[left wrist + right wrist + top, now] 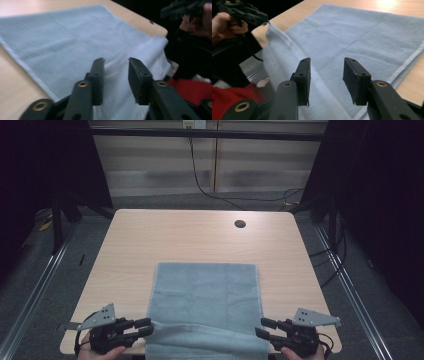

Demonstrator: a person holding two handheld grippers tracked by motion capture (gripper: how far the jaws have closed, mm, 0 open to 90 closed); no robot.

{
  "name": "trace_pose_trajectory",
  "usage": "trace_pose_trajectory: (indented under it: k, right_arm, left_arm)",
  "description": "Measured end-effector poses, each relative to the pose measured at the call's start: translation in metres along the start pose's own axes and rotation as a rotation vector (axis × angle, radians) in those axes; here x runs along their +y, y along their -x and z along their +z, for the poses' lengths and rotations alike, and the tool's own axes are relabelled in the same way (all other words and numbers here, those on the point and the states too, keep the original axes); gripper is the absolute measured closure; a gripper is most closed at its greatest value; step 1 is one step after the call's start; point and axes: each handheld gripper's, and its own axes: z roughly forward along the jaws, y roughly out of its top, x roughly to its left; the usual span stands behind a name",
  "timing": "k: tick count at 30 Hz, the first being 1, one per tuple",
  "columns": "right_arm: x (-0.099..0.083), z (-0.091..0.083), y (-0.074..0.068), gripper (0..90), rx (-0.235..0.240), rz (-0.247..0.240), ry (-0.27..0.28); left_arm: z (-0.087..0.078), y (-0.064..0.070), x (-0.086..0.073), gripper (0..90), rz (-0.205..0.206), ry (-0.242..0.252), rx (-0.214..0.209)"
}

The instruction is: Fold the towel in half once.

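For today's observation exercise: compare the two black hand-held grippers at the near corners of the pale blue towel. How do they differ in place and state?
1. The left gripper is at the pale blue towel's near left corner; the right gripper is at its near right corner.
2. From above, the left gripper touches the towel's raised edge; the right gripper appears just short of it.

Shared: both have open jaws, point inward, are held by a hand, and sit low over the wooden table.

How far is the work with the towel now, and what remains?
Done: the grey-blue towel lies spread flat on the wooden table, its near edge over the table front. In hand: the left claw and the right claw sit at the near corners, jaws open. Left: probably gripping the corners and folding; no fold is made yet.
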Motion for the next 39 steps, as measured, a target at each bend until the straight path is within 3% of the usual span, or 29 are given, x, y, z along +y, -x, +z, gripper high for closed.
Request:
trace_pose_trajectory:
  k: [2, 4, 5, 6, 8, 9, 11, 12, 13, 14, 16, 18, 20, 21, 23, 26, 29, 30, 31, 33, 34, 36, 39]
  right_arm:
    - [0.005, 0.008, 0.008, 58.7, -0.017, -0.017, -0.024]
    - [0.009, 0.022, 0.017, 60.0, -0.013, -0.014, -0.049]
    - [0.01, 0.032, 0.02, 62.1, -0.032, -0.037, -0.086]
    - [0.009, 0.043, 0.025, 63.7, -0.05, -0.051, -0.129]
    - [0.005, 0.062, 0.032, 64.7, -0.039, -0.042, -0.193]
    - [0.003, 0.07, 0.033, 64.6, -0.049, -0.052, -0.221]
    - [-0.002, 0.08, 0.033, 63.7, -0.043, -0.064, -0.258]
    - [-0.004, 0.084, 0.031, 62.8, -0.044, -0.08, -0.282]
    - [-0.006, 0.085, 0.028, 61.7, -0.048, -0.106, -0.286]
    - [-0.006, 0.083, 0.025, 61.4, -0.031, -0.113, -0.285]
    - [-0.008, 0.078, 0.019, 60.9, 0.022, -0.115, -0.278]
    - [-0.013, 0.074, 0.012, 61.0, 0.065, -0.107, -0.296]
    - [-0.02, 0.07, 0.004, 60.9, 0.088, -0.129, -0.319]
    - [-0.023, 0.067, 0.0, 61.0, 0.105, -0.122, -0.317]
    - [-0.027, 0.062, -0.007, 61.3, 0.138, -0.112, -0.325]
    - [-0.028, 0.055, -0.017, 60.7, 0.188, -0.101, -0.319]
    - [-0.026, 0.053, -0.026, 61.1, 0.256, -0.118, -0.342]
    - [-0.025, 0.052, -0.028, 61.6, 0.291, -0.117, -0.343]
    - [-0.024, 0.051, -0.029, 61.3, 0.296, -0.122, -0.324]
    - [-0.018, 0.052, -0.025, 60.7, 0.242, -0.124, -0.282]
    - [-0.013, 0.053, -0.02, 60.8, 0.224, -0.125, -0.259]
    - [-0.004, 0.06, -0.004, 59.3, 0.171, -0.096, -0.221]
    - [0.012, 0.079, 0.027, 57.9, 0.105, -0.082, -0.204]
  left_arm:
    - [0.004, -0.01, 0.009, 65.1, 0.015, 0.003, 0.017]
    - [0.017, -0.027, 0.018, 65.0, 0.028, -0.05, 0.06]
    - [0.026, -0.037, 0.02, 65.2, 0.008, -0.06, 0.08]
    - [0.037, -0.048, 0.022, 65.4, -0.002, -0.086, 0.066]
    - [0.053, -0.056, 0.022, 65.8, 0.009, -0.134, 0.108]
    - [0.062, -0.06, 0.02, 65.9, 0.003, -0.159, 0.108]
    - [0.075, -0.06, 0.016, 65.6, 0.024, -0.218, 0.124]
    - [0.078, -0.055, 0.014, 65.3, 0.024, -0.242, 0.107]
    - [0.079, -0.046, 0.012, 63.9, 0.057, -0.27, 0.075]
    - [0.079, -0.039, 0.01, 63.2, 0.079, -0.288, 0.061]
    - [0.077, -0.03, 0.003, 62.4, 0.084, -0.318, 0.018]
    - [0.071, -0.022, -0.004, 62.3, 0.084, -0.313, 0.022]
    - [0.063, -0.018, -0.007, 62.5, 0.061, -0.323, -0.021]
    - [0.059, -0.015, -0.01, 62.6, 0.045, -0.32, -0.049]
    - [0.051, -0.009, -0.015, 62.4, 0.053, -0.306, -0.084]
    - [0.04, -0.002, -0.018, 60.7, 0.012, -0.268, -0.175]
    - [0.034, 0.005, -0.016, 59.3, 0.026, -0.23, -0.182]
    - [0.033, 0.005, -0.014, 59.0, 0.04, -0.215, -0.166]
    - [0.034, 0.003, -0.009, 58.3, 0.039, -0.214, -0.178]
    - [0.037, -0.005, -0.001, 57.7, 0.054, -0.192, -0.138]
    - [0.041, -0.013, 0.003, 57.5, 0.041, -0.178, -0.137]
    - [0.051, -0.027, 0.01, 57.5, 0.032, -0.171, -0.077]
    - [0.069, -0.047, 0.019, 57.1, 0.017, -0.187, -0.029]
